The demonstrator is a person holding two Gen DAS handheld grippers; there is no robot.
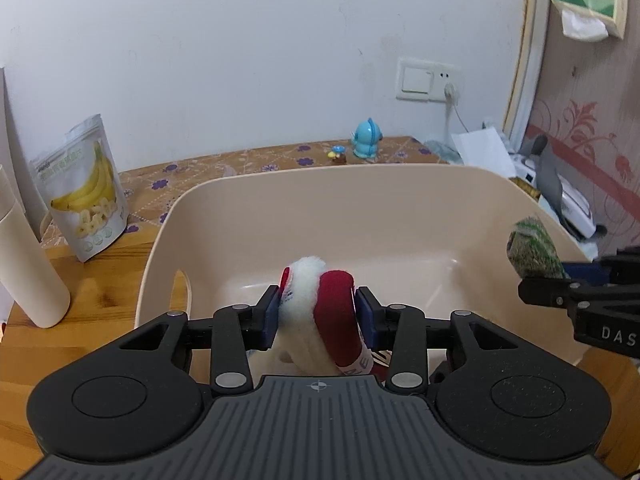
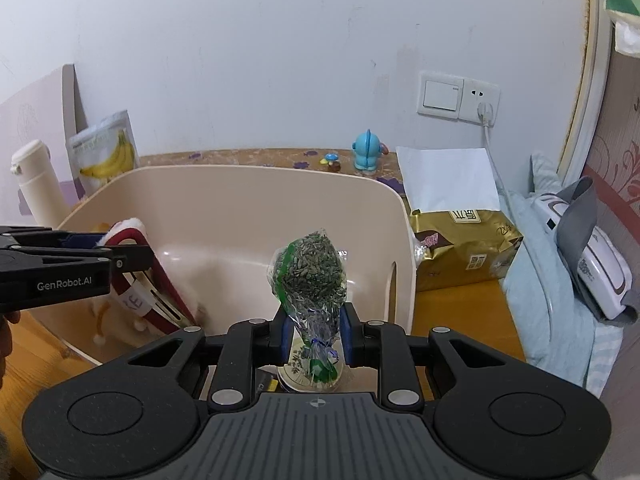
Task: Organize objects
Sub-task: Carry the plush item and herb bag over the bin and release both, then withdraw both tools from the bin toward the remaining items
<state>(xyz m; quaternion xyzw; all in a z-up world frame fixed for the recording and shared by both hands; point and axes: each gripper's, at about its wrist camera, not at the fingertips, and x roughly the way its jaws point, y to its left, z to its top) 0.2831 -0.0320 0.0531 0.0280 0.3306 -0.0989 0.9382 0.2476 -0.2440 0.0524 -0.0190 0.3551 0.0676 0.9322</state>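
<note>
A beige plastic bin (image 1: 280, 192) stands on the wooden table; it also shows in the right wrist view (image 2: 208, 188). My left gripper (image 1: 316, 314) is shut on a red and white plush hat (image 1: 320, 296) and holds it over the bin's left part; the hat also shows in the right wrist view (image 2: 132, 236). My right gripper (image 2: 314, 334) is shut on a clear bag of dried green herbs (image 2: 312, 268), held above the bin's right part. The bag also shows in the left wrist view (image 1: 534, 250).
A banana-chip pouch (image 1: 86, 192) and a cream bottle (image 1: 28, 264) stand left of the bin. A blue toy figure (image 1: 366, 138) and a tiny mushroom (image 1: 337, 153) sit by the wall. A gold packet (image 2: 464, 244), white paper (image 2: 448, 176) and a white device (image 2: 592, 264) lie to the right.
</note>
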